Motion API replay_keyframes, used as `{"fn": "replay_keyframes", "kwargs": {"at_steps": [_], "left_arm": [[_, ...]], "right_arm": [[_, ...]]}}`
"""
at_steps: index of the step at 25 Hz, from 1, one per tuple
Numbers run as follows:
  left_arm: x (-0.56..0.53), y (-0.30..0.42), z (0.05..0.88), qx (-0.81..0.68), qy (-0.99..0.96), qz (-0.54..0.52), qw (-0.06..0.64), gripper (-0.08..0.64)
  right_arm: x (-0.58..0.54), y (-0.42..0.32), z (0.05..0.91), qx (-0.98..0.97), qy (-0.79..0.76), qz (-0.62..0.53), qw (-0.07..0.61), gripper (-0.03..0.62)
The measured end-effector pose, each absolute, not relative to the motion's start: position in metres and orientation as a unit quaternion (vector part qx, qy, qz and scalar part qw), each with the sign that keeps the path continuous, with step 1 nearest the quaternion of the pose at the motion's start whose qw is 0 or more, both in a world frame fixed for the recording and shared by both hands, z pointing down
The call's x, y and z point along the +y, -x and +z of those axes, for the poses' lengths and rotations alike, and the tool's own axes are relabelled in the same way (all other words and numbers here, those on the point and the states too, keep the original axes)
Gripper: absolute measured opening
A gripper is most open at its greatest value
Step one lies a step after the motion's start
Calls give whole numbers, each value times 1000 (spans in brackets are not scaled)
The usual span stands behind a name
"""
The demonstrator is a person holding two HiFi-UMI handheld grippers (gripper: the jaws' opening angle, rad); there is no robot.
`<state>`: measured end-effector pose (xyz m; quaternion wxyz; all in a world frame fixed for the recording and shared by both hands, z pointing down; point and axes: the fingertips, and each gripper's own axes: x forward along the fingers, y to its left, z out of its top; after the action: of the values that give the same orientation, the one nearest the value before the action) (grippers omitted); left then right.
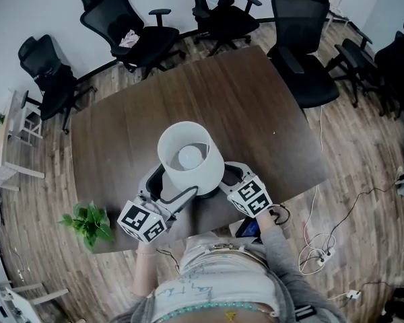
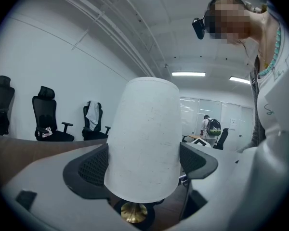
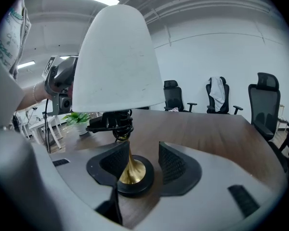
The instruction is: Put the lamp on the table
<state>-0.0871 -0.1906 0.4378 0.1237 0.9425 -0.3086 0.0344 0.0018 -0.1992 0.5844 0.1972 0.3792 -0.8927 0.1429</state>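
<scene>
Lamp (image 1: pixel 190 157) upright on table (image 1: pixel 242 113), between both claws.

Left claw (image 2: pixel 143 160): jaws wide, closed on the white shade (image 2: pixel 143 129), a pad against each side. Right claw (image 3: pixel 143 162): sits low, jaws apart around the brass stem (image 3: pixel 128 160) and black base (image 3: pixel 134 179); stem against one pad, other pad clear. Base flat on the wood, close to the table edge behind the claws. Bare tabletop beyond them. Plant (image 1: pixel 87 222) just outside the left claw.
</scene>
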Motion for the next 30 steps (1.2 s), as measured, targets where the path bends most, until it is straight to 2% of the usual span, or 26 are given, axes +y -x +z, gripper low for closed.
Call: {"fn": "replay_keyframes", "kwargs": {"at_steps": [30], "left_arm": [[-163, 84, 443, -327, -935, 44, 127, 476]], "right_arm": [[-220, -31, 565, -899, -376, 108, 196, 192]]}}
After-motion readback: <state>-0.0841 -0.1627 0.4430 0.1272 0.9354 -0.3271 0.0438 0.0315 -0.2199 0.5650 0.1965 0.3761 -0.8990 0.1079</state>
